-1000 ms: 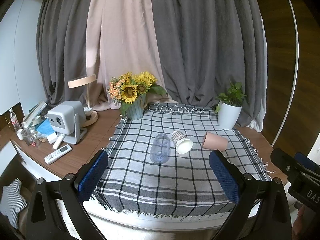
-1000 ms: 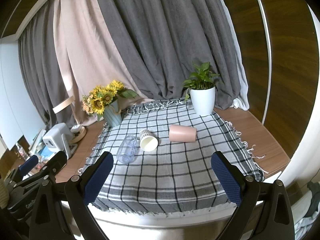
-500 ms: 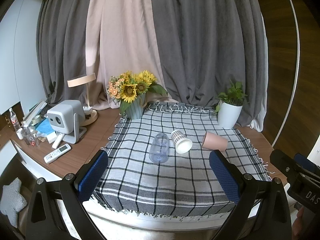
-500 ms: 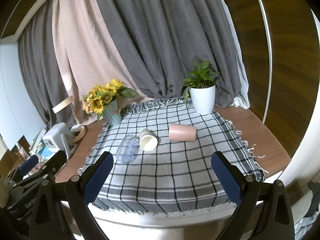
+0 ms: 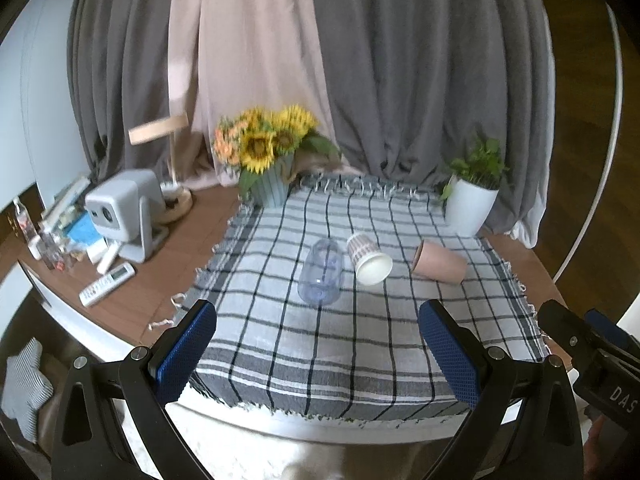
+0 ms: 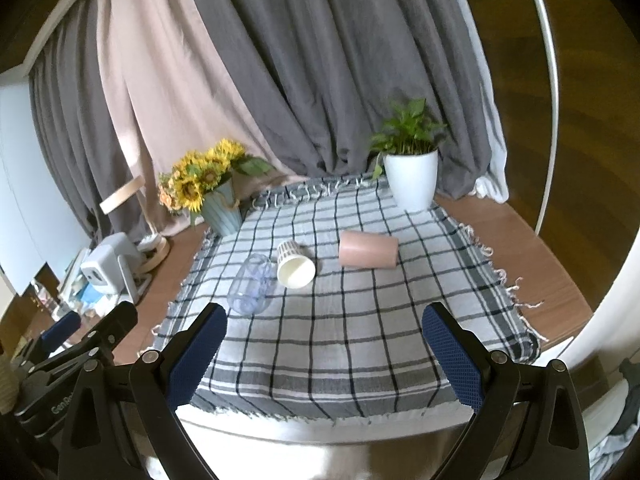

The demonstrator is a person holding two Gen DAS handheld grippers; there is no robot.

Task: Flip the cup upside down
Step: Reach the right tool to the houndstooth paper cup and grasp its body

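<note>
Three cups lie on their sides on a checked cloth (image 5: pixel 320 352): a clear plastic cup (image 5: pixel 322 272) at left, a white striped paper cup (image 5: pixel 368 258) in the middle and a pink cup (image 5: pixel 438 267) at right. They also show in the right wrist view: the clear cup (image 6: pixel 252 284), the paper cup (image 6: pixel 295 265) and the pink cup (image 6: pixel 368 249). My left gripper (image 5: pixel 318 354) is open and empty, near the cloth's front edge, well short of the cups. My right gripper (image 6: pixel 324 354) is open and empty, also at the front edge.
A sunflower vase (image 5: pixel 270 160) stands at the cloth's back left and a white plant pot (image 5: pixel 472 200) at the back right. A projector (image 5: pixel 126 208), lamp (image 5: pixel 168 160), remote (image 5: pixel 106 289) and clutter sit on the wooden table at left. Curtains hang behind.
Both grippers have moved slightly forward and tilted a little downward toward the table; the cups have not moved.
</note>
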